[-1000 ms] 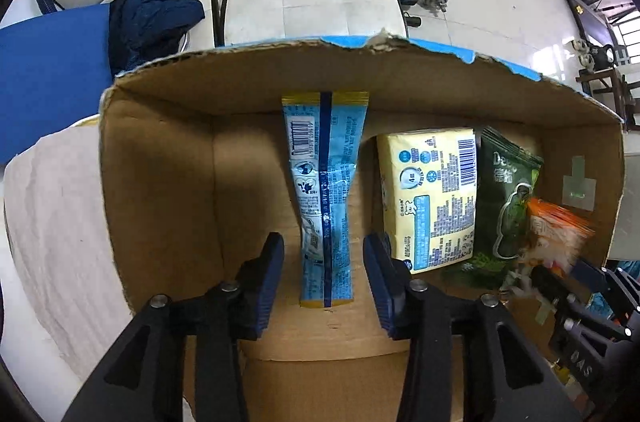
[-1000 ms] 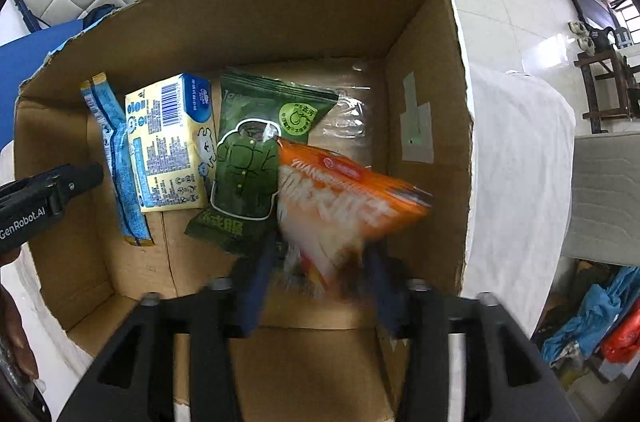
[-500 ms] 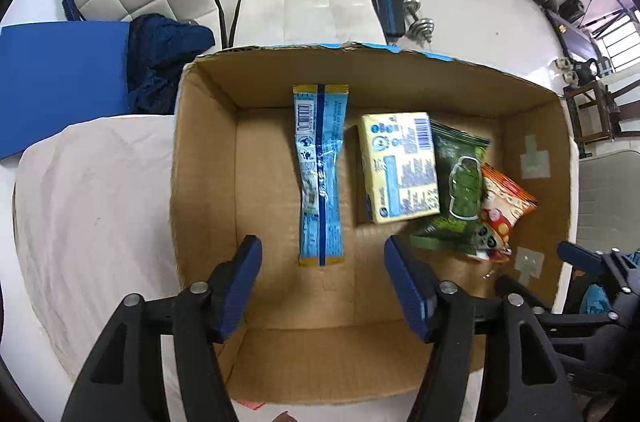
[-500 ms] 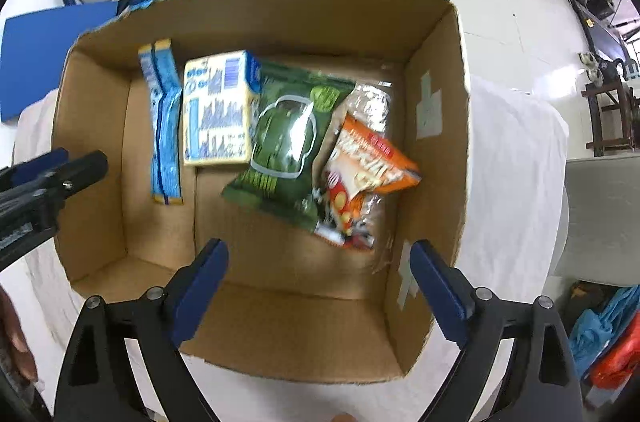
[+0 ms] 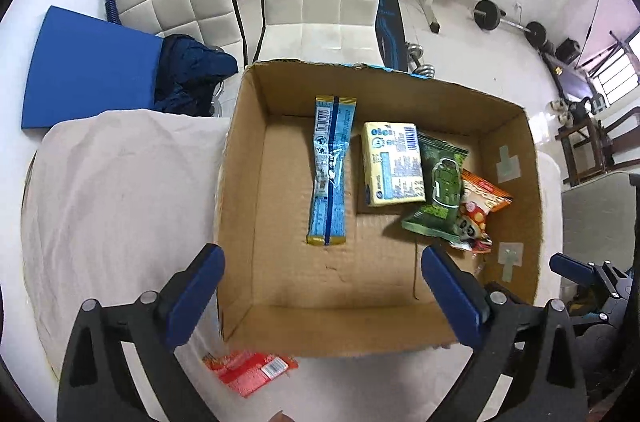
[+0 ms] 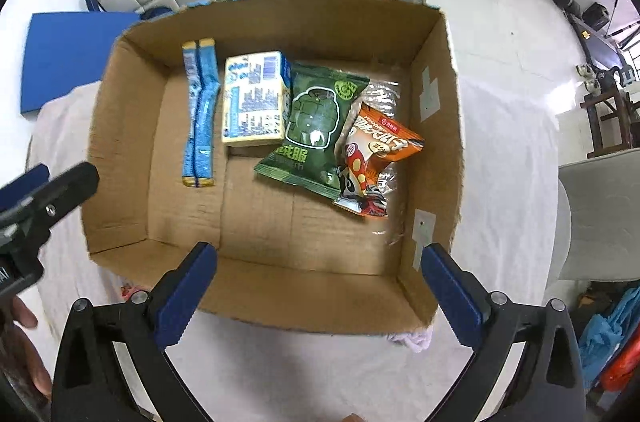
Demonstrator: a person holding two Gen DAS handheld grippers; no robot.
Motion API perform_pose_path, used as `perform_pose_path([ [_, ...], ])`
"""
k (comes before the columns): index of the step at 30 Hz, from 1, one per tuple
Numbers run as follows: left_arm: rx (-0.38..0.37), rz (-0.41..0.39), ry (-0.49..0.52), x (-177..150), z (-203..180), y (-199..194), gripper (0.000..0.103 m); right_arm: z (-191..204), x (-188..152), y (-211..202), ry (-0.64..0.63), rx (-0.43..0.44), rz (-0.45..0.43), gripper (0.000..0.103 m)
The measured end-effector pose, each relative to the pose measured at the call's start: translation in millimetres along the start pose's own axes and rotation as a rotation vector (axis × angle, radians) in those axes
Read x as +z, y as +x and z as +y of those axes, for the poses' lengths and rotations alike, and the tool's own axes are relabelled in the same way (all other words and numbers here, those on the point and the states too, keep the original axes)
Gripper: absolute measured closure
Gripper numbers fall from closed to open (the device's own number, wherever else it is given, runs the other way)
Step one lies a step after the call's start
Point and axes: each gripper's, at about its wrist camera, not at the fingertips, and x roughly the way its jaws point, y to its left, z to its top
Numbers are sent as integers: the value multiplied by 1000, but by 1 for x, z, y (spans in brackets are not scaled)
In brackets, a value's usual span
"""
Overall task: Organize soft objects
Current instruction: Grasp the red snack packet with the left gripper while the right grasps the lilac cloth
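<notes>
Holding four packets, one cardboard box (image 6: 128,150), one red packet (image 5: 250,372) outside

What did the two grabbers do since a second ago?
The right gripper let go of the orange snack bag, which now leans on the green bag. Both it and the left gripper opened and pulled back out of the cardboard box. The blue packet and yellow pack stayed put.

Both your wrist cameras look steeply down from above the open brown cardboard box (image 5: 256,326) (image 6: 120,242), left view from its left-near corner, right view more centred; both share its interior.
</notes>
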Motion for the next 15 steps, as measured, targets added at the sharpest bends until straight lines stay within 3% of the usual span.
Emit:
perform_pose_path([
  [15, 9, -167, 23, -60, -20, -85, 2, -1, -67, -77, 11, 23, -141, 0],
])
